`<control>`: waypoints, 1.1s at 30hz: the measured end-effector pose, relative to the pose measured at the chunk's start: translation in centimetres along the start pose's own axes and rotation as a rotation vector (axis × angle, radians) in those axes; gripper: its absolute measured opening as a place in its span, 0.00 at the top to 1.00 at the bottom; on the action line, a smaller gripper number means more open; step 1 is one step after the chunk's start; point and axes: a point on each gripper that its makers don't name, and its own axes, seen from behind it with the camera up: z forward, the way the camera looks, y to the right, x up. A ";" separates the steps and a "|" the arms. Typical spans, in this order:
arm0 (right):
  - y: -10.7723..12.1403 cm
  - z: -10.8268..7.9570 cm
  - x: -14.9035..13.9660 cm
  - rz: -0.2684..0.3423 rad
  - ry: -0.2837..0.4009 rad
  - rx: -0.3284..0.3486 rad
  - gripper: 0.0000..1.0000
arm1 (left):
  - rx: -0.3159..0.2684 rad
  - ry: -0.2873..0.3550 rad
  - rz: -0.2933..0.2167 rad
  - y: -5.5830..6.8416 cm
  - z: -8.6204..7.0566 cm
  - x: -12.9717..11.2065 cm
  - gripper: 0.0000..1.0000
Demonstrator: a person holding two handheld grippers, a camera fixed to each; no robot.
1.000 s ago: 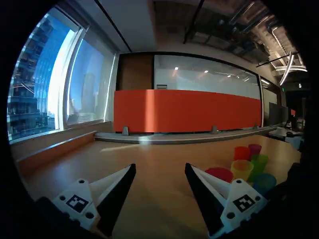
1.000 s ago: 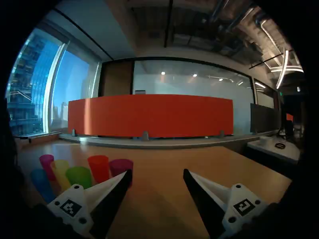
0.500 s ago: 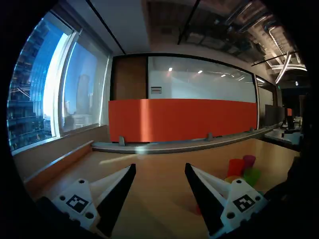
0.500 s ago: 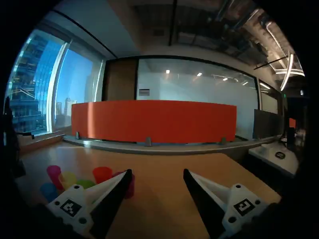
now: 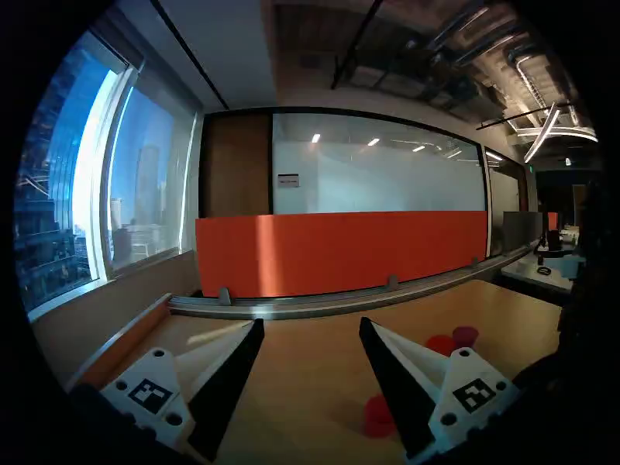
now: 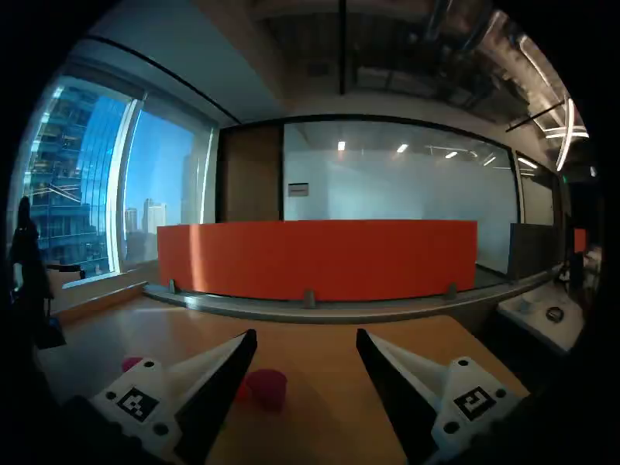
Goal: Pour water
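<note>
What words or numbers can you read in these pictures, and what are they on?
Small sign on the glass wall: too blurred to read.
Square markers on the left hand-held gripper and right hand-held gripper: black-and-white patterns, no words.
Nothing else carries readable text.

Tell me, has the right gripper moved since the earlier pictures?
Yes. The right gripper has tilted upward: in the right gripper view the orange partition and the magenta cup now sit lower than before.
</note>
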 end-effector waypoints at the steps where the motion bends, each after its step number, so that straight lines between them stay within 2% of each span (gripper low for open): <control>1: 0.0 0.0 0.3 -0.001 0.002 0.002 0.01 | -0.008 -0.001 0.003 0.1 0.0 0.4 0.09; 5: -0.2 0.3 0.9 -0.007 0.005 0.015 0.01 | -0.037 -0.001 0.022 0.6 -0.2 1.5 0.09; 10: -0.9 0.3 0.9 -0.006 -0.006 0.054 0.01 | -0.081 -0.013 0.038 1.5 -0.1 1.4 0.09; 18: -4.1 -0.7 1.3 -0.018 -0.010 0.221 0.01 | -0.201 -0.024 0.036 3.8 -0.1 1.0 0.09; 24: -6.6 -1.7 1.8 -0.025 -0.014 0.345 0.01 | -0.307 -0.005 0.045 6.0 -0.9 1.3 0.09; 27: -7.3 -2.1 2.0 -0.034 -0.014 0.381 0.01 | -0.363 -0.015 0.032 7.0 -1.4 1.1 0.09; 33: -8.1 -2.3 1.8 -0.065 -0.026 0.417 0.01 | -0.420 -0.034 0.029 7.8 -1.7 0.6 0.09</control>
